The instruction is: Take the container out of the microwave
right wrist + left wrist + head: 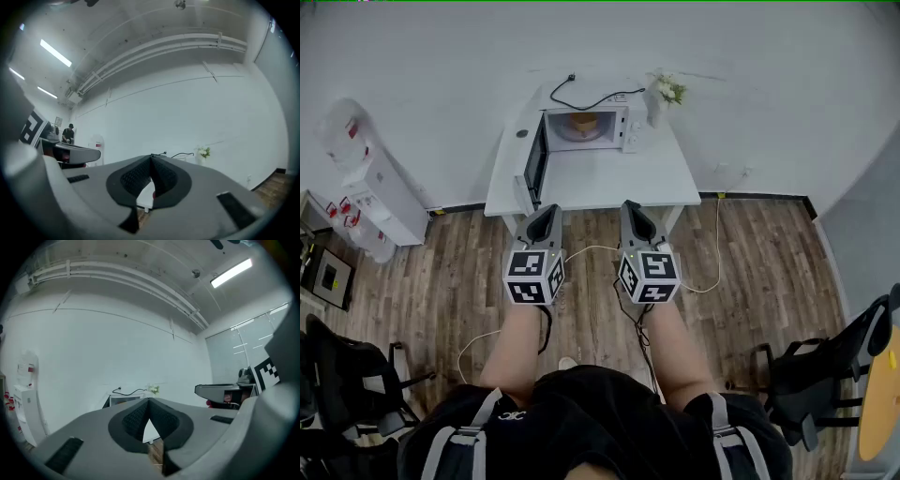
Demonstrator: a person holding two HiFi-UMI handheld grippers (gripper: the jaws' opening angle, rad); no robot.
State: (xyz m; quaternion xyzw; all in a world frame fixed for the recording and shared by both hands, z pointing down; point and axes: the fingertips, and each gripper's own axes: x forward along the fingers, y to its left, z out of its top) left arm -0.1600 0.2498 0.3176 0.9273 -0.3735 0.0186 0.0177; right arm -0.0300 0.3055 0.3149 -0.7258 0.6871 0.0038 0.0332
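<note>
Head view: container [584, 123] apparently inside open microwave [629, 129].

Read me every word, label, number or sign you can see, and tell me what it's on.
No text is legible.
On the white dispenser, red labels: too small to read.
On the microwave, control panel: too small to read.
On the marker cubes: square patterns only, no words.

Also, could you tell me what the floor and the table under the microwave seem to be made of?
The floor looks like wood or wood-look laminate: matte brown planks with grain and seams. The table looks like white laminate or painted board: a smooth, even top.
</note>
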